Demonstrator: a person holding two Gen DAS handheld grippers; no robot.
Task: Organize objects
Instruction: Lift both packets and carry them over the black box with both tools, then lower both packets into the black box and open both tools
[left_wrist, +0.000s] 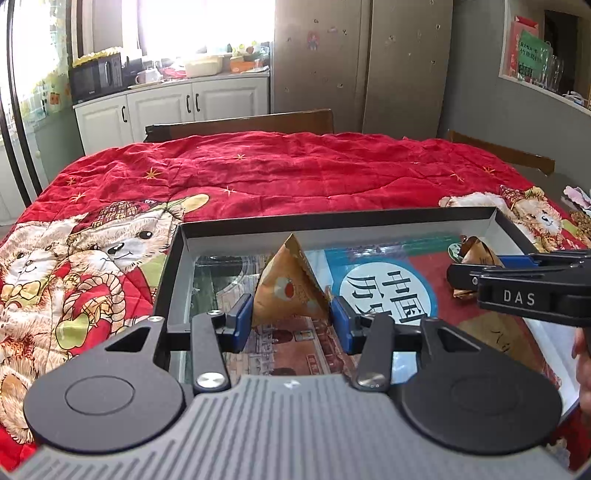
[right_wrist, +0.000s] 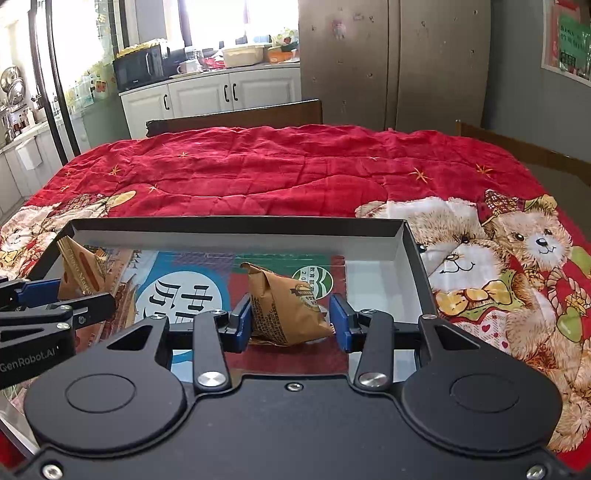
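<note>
Two brown pyramid snack packets are sitting in one shallow black box, which is lying on a red teddy-bear quilt. First packet: standing point-up between the left gripper fingers, the blue pads appearing to press both sides, so the gripper is closing on it. Second packet: lying tilted between the right gripper fingers, the left pad touching and the right pad just beside it; whether it is clamped cannot be told. One printed book is lying flat under both packets, showing large Chinese characters in a white circle. Readable writing: "DAS" on the right gripper's body, "GenRobot.AI" on the left gripper's body; the packet print is too small to read. Well ahead of both grippers, one microwave is sitting on white cabinets.
</note>
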